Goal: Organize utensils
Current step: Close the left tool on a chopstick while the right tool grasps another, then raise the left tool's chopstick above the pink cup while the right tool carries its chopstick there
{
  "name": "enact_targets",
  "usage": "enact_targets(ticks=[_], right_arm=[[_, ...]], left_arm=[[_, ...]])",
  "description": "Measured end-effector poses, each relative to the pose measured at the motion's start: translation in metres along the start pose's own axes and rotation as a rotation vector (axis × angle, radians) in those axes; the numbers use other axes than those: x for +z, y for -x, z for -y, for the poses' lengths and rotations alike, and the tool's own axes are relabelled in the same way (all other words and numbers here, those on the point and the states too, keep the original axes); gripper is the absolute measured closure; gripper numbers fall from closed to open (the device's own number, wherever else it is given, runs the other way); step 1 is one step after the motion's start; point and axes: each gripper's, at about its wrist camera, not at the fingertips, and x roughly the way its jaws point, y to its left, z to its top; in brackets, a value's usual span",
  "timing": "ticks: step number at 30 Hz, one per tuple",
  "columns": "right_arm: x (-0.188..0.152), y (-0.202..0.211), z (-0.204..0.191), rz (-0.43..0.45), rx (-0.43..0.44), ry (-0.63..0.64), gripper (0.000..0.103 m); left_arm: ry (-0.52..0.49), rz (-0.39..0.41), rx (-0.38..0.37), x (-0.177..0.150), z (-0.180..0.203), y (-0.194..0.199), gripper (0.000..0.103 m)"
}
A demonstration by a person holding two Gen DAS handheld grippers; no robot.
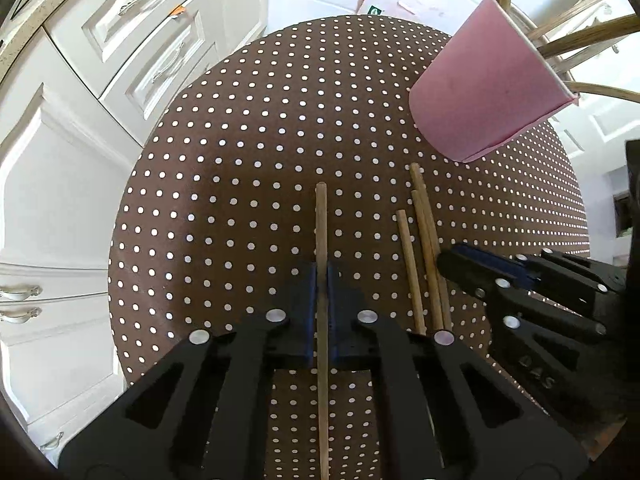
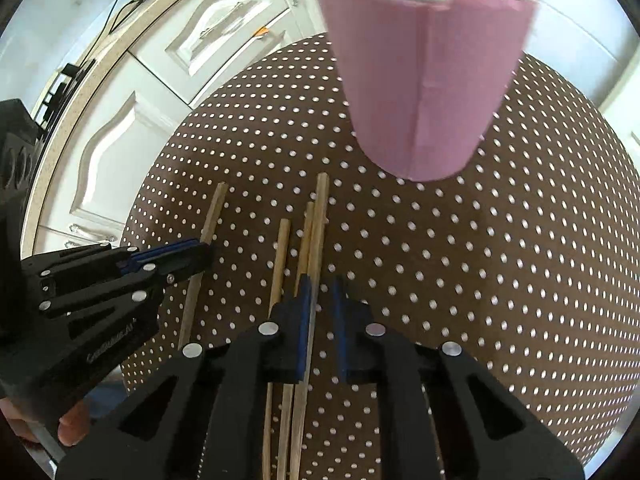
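Already the left gripper [image 1: 321, 312] is clenched on a lone chopstick [image 1: 321, 232] lying on the dotted worktop [image 1: 248, 184]; the right gripper [image 2: 321, 320] fingers are nearly closed around the outermost of three chopsticks [image 2: 319, 224]. Lift each stick level, then tip it upright before the pink cup [image 2: 424, 80], which already holds several.

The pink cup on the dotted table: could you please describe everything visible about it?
The pink cup looks like paper, with a white rolled rim and a vertical side seam. It tapers toward its base and stands upright on the brown, white-dotted tablecloth, beyond the loose chopsticks. Several wooden sticks protrude from its mouth. Neither gripper touches it.
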Motion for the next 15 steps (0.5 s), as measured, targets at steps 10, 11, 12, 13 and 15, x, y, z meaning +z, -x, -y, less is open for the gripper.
enact_targets(ticks=[10, 11, 12, 13, 15], right_arm=[[0.021, -0.015, -0.012, -0.035, -0.041, 0.027, 0.097], [0.022, -0.016, -0.011, -0.035, -0.035, 0.016, 0.097], [0.022, -0.016, -0.01, -0.035, -0.028, 0.002, 0.097], [0.021, -0.015, -0.01, -0.035, -0.024, -0.009, 0.098], [0.02, -0.011, -0.007, -0.027, -0.013, -0.028, 0.098]], left_arm=[[-0.019, 0.013, -0.023, 0.004, 0.009, 0.01, 0.097], [-0.02, 0.015, -0.025, 0.004, 0.01, 0.011, 0.097], [-0.025, 0.018, -0.028, 0.004, 0.012, 0.014, 0.097], [-0.029, 0.021, -0.03, 0.002, 0.015, 0.017, 0.097], [-0.037, 0.029, -0.037, 0.001, 0.017, 0.022, 0.097]])
